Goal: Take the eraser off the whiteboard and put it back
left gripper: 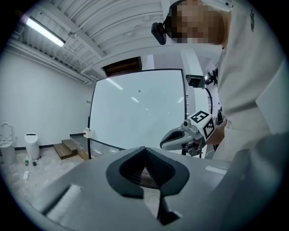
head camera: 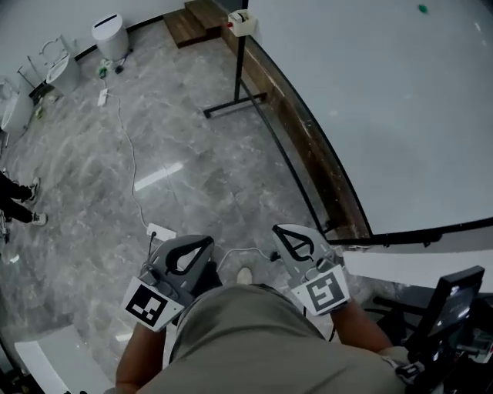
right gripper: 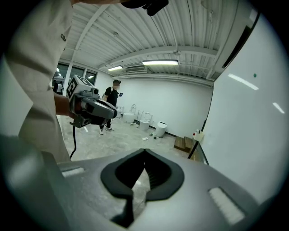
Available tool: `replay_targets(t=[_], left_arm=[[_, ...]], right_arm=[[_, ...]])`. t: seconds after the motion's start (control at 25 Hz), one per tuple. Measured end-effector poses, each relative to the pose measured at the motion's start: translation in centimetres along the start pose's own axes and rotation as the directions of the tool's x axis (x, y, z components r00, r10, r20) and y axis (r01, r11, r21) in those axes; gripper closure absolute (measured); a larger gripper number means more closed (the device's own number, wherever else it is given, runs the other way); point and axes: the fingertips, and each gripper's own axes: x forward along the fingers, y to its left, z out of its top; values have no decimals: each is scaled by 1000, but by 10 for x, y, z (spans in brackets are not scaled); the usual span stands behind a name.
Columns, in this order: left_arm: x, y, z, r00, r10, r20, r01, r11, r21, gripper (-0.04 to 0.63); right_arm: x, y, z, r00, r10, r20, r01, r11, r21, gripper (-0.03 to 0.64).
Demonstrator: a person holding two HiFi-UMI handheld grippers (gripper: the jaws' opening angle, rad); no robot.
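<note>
Both tools are shut and empty. My left gripper (head camera: 206, 245) has its black ribbed pads pressed tip to tip, and my right gripper (head camera: 281, 233) is the same, jaws together with only floor showing past them. I hold both low and close to my body, side by side and apart from each other.

Labels: each gripper's cube carries black-and-white square marker patterns, not letters. There is small print on my pale shirt (right gripper: 63, 38), too small to read.

Eraser: I cannot pick it out for sure. A small white block with a red spot (head camera: 241, 21) sits at the far bottom corner of the large black-framed whiteboard (head camera: 385, 115), well ahead of both tools. A tiny green dot (head camera: 422, 8) sits on the board face, far ahead of the right gripper.

The board stands to the right of the right gripper on a black stand. Under both tools is a glossy grey marble-pattern tile floor (head camera: 192, 138), with a thin white cable (head camera: 131, 161) running to a white power strip (head camera: 160, 231) just ahead of the left gripper. Far ahead are brown wooden steps (head camera: 189, 23) and a white lidded bin (head camera: 110, 36). The room has white walls, a ribbed ceiling and tube lights. A person in dark clothes (right gripper: 110, 97) stands far off.
</note>
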Motion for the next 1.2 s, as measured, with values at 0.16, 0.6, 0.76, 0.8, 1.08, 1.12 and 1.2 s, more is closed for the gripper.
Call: replay_targets(t=[0.16,0.6,0.76,0.8,1.08,1.12,1.2], left_arm=[[-8,45,5,1000,1,16,-1,1000,-3,589],[-32,145,22,999,-41,27,39,998,54,589],[-53,176,10,999,-31,26,30,999,28,589],[-57,183,5,999,-30,22,29,999,23,589],[-59,215,1,1000,0,21,0,1000,-5,589],[-55,218,1,1000,1,20,-1,1000,-8,589],[-46,226,0,1000,1,13,-2,1000,6,589]], right_arm=[[43,-3,26,1000,25,-4,-26,999,-20,615],[150,0,86,999,46,0,-46,999,11,614],[179,14,102,999,47,-12,-47,999,3,615],[185,17,104,999,48,-19,-47,999,1,615],[208,12,109,997,64,-41,-65,998,-2,614],[212,7,109,997,64,-41,-64,998,0,615],[222,-2,108,997,70,-40,-70,998,2,615]])
